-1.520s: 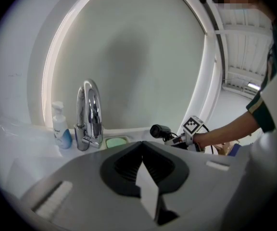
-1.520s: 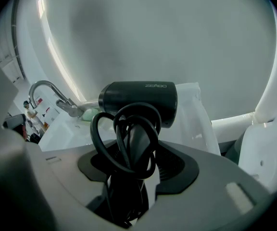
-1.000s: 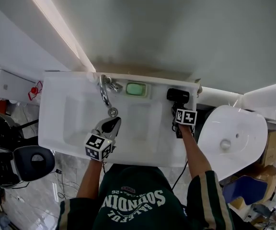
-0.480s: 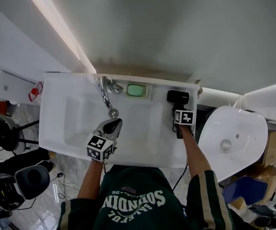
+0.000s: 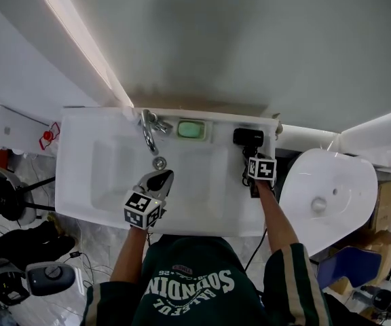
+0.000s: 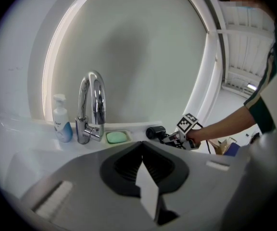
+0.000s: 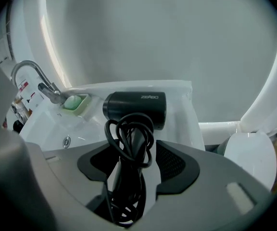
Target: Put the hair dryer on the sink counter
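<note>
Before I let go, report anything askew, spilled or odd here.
Only the hair dryer: its cord is a loose tangle looped round the handle, caught with it between the jaws of the right gripper. Nothing looks spilled; the soap sits in its dish.

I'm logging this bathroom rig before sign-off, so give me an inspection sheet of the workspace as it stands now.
Surface: white sink counter, basin sunk in its middle.
Job's things: black hair dryer over the counter's back right corner; whether it rests there cannot be told.
Clutter: chrome faucet; green soap in its dish; soap bottle beside the faucet.
Grippers: right gripper shut on the hair dryer's handle; left gripper shut and empty, over the basin's front.
Cables: cord wound round the dryer's handle; black cable hanging below the counter's front edge.
Surroundings: white ceramic bowl right of the counter; dark gear on the floor to the left.
</note>
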### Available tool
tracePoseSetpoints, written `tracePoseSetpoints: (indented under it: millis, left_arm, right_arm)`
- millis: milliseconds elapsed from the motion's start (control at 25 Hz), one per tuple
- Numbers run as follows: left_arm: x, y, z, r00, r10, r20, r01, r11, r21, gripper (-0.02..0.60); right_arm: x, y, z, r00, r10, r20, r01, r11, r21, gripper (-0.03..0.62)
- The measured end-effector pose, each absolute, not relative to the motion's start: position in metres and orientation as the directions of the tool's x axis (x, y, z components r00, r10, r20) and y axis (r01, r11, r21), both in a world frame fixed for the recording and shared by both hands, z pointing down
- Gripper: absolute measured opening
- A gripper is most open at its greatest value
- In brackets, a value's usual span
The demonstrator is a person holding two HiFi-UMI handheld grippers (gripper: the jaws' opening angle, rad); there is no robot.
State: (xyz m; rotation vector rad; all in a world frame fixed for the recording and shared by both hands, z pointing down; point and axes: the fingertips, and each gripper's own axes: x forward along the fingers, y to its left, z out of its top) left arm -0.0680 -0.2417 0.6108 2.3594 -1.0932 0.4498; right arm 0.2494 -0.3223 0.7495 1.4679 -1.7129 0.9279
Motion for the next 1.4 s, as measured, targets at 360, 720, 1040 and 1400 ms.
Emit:
tracePoseSetpoints:
  millis: [360,720,1040,1400]
  left_arm:
    - [-0.071,-0.236,0.597,0.645,-0.619,0.447,-0.76,-0.582,0.29,0.051]
    - [-0.075,-0.238,0.585,0.666,-0.622,0.412,-0.742,-0.611,0.277,0.051]
    - [-0.081,-0.239,0.57,0.676,-0.632,0.379,-0.733,-0.627,0.263,0.051]
    - [-0.081,-0.239,0.556,0.684,-0.642,0.348,-0.726,-0.644,0.24,0.051]
  right_arm:
    - [0.232,-0.303,0.704,-0.205,-0.606,0.768,-0.978,0.102,-0.181,0.165]
    - [0.181,-0.283,0.648,-0.248,-0.716,0.653,-0.968,0.162,-0.191,0.009]
    - [0.136,-0.27,0.579,-0.321,-0.815,0.484,-0.947,0.259,-0.192,0.005]
    - [0.102,-0.25,0.525,-0.39,-0.861,0.326,-0.92,0.376,-0.106,0.005]
